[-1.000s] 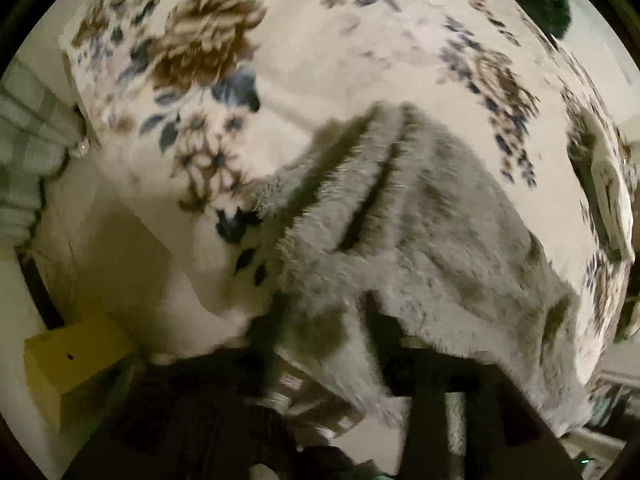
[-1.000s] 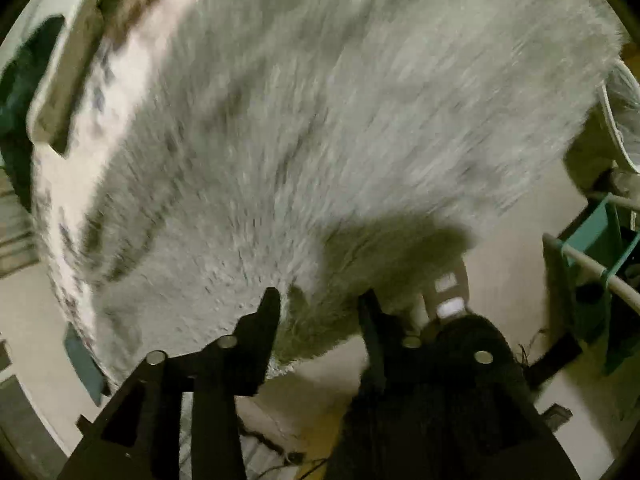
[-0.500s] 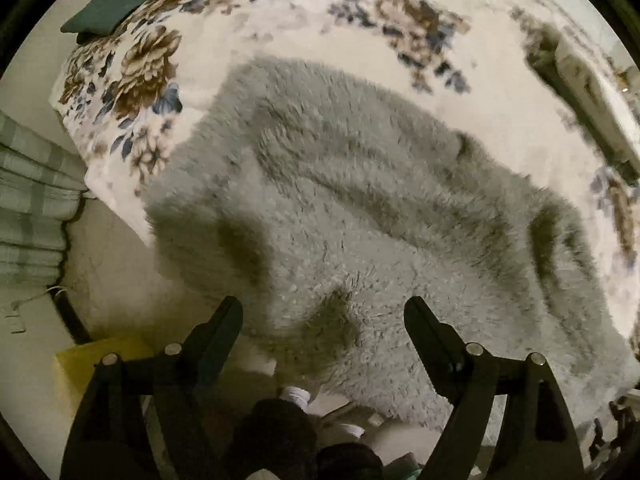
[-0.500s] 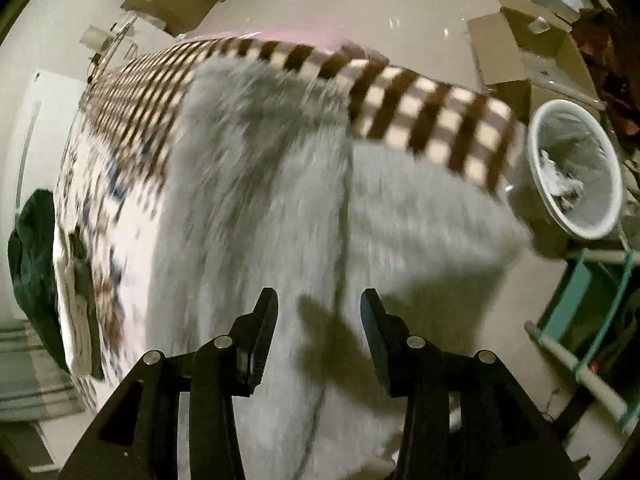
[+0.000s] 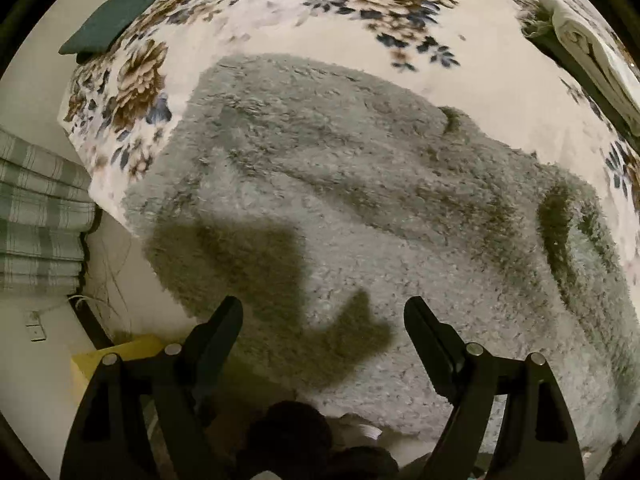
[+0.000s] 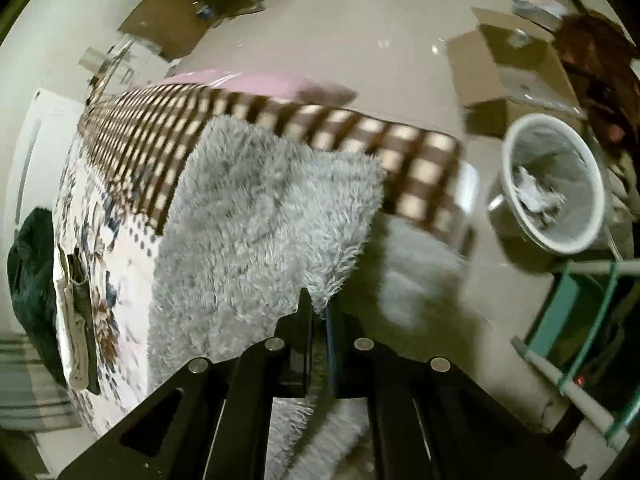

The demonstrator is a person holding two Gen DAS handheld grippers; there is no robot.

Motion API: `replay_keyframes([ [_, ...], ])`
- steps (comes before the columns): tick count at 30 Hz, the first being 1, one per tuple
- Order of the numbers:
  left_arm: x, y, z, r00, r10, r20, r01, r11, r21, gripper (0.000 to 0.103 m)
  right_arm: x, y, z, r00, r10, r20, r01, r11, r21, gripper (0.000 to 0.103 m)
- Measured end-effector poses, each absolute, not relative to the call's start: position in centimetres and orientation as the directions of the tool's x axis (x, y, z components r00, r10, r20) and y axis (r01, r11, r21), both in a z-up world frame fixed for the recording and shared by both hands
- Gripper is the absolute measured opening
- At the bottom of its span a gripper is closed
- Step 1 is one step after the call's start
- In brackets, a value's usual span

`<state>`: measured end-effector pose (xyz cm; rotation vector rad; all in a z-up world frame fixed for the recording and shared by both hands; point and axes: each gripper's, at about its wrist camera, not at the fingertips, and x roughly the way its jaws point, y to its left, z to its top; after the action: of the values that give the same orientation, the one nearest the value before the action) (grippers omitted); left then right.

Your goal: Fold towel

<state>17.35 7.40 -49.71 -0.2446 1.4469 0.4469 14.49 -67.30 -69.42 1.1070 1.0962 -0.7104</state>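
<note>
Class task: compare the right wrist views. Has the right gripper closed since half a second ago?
Yes. The right gripper, open half a second ago, is now shut on the grey towel edge, lifting it before the checked blanket.

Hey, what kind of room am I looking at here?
Most likely a bedroom in a home. A grey fluffy towel lies on a bed with a floral blanket, a brown checked blanket runs along the far side, and a white waste bin stands on the floor among cardboard boxes.

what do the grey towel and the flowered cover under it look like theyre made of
Shaggy grey towel: looks like plush microfibre or fleece; long matte pile that clumps and shades. Cream floral bed cover: seems a soft, short-napped printed fabric, blurry brown-and-blue flowers, no sheen; exact fibre unclear.
</note>
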Motion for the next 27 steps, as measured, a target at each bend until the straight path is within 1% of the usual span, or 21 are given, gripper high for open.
replay_keyframes([
  [5,17.5,7.1,-49.7,0.061,0.141,-0.988,-0.429,0.898,0.101,0.082,12.1,-67.6,-70.8,0.27,0.082,-0.959,0.902,0.328,0.282,0.006],
  [7,17.4,6.8,-49.5,0.064,0.145,-0.987,-0.415,0.904,0.106,0.082,11.9,-68.0,-71.9,0.249,0.132,-0.959,0.894,0.35,0.28,0.006],
  [9,16.9,6.5,-49.3,0.058,0.147,-0.987,-0.408,0.906,0.111,0.082,11.8,-68.3,-72.4,0.234,0.172,-0.957,0.895,0.347,0.281,0.019],
  [11,16.2,6.4,-49.3,0.05,0.126,-0.991,-0.413,0.906,0.094,0.082,11.1,-68.8,-71.8,0.294,0.167,-0.941,0.893,0.304,0.333,0.037],
  [12,15.7,6.2,-49.3,0.04,0.112,-0.993,-0.415,0.906,0.085,0.082,10.7,-69.2,-71.3,0.322,0.146,-0.935,0.892,0.285,0.352,0.04],
  [14,15.0,6.1,-49.6,0.03,0.093,-0.995,-0.419,0.905,0.072,0.082,10.5,-70.1,-70.8,0.339,0.105,-0.935,0.897,0.263,0.354,0.052],
  [15,14.6,5.9,-49.9,0.026,0.085,-0.996,-0.424,0.903,0.066,0.082,10.5,-70.5,-71.0,0.337,0.096,-0.937,0.902,0.254,0.35,0.053],
  [18,14.0,5.8,-50.9,0.006,0.072,-0.997,-0.434,0.899,0.062,0.082,11.2,-71.9,-72.3,0.335,0.105,-0.937,0.909,0.226,0.35,0.053],
  [19,13.8,5.7,-51.1,0.0,0.067,-0.998,-0.441,0.895,0.06,0.082,11.5,-72.0,-72.6,0.345,0.114,-0.931,0.904,0.224,0.363,0.048],
  [20,13.7,5.7,-51.1,0.0,0.063,-0.998,-0.444,0.894,0.056,0.082,11.9,-72.1,-72.7,0.346,0.117,-0.931,0.901,0.236,0.364,0.022],
  [21,13.5,5.5,-50.9,0.005,0.062,-0.998,-0.441,0.896,0.054,0.082,12.6,-71.9,-72.4,0.293,0.091,-0.952,0.902,0.302,0.307,0.009],
  [22,13.4,5.2,-50.5,0.012,0.07,-0.997,-0.437,0.898,0.058,0.082,13.0,-71.9,-72.1,0.239,0.049,-0.97,0.906,0.349,0.241,0.006],
  [23,13.4,4.8,-50.0,0.022,0.076,-0.997,-0.433,0.9,0.059,0.082,13.1,-72.0,-72.3,0.158,0.016,-0.987,0.911,0.384,0.152,0.006],
  [24,13.4,4.4,-49.4,0.031,0.08,-0.996,-0.423,0.904,0.06,0.082,12.9,-72.2,-72.6,0.114,0.024,-0.993,0.917,0.382,0.114,0.006],
  [26,13.6,2.8,-47.8,0.051,0.081,-0.995,-0.399,0.915,0.054,0.082,12.6,-72.5,-72.7,0.05,0.041,-0.998,0.917,0.394,0.062,0.006],
  [27,13.8,2.0,-47.2,0.068,0.071,-0.995,-0.387,0.921,0.039,0.082,12.8,-72.5,-71.9,0.068,0.049,-0.996,0.908,0.411,0.082,0.007],
])
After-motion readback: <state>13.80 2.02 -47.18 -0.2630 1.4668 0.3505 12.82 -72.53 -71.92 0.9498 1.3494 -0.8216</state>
